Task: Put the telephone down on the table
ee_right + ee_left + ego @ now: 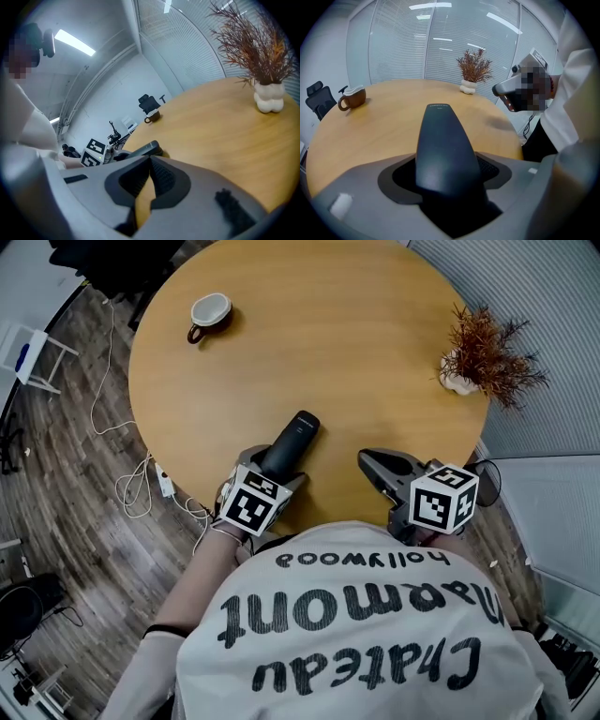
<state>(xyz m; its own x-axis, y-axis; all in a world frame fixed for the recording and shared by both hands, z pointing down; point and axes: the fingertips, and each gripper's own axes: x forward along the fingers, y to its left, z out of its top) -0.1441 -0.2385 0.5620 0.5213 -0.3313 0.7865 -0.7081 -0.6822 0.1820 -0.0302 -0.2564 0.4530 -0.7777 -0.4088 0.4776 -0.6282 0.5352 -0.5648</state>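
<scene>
A black telephone handset (292,440) lies lengthwise between the jaws of my left gripper (273,471), over the near part of the round wooden table (356,352). In the left gripper view the telephone (443,145) fills the gap between both pads and points out over the tabletop; my left gripper (445,174) is shut on it. Whether its far end rests on the wood I cannot tell. My right gripper (375,465) hovers at the table's near edge, a hand's width right of the telephone, shut with nothing in it (150,161).
A brown mug (209,313) stands at the far left of the table. A dried plant in a white vase (483,352) sits at the right edge. White cables (141,484) trail over the wooden floor on the left. A black office chair (318,98) stands beyond the table.
</scene>
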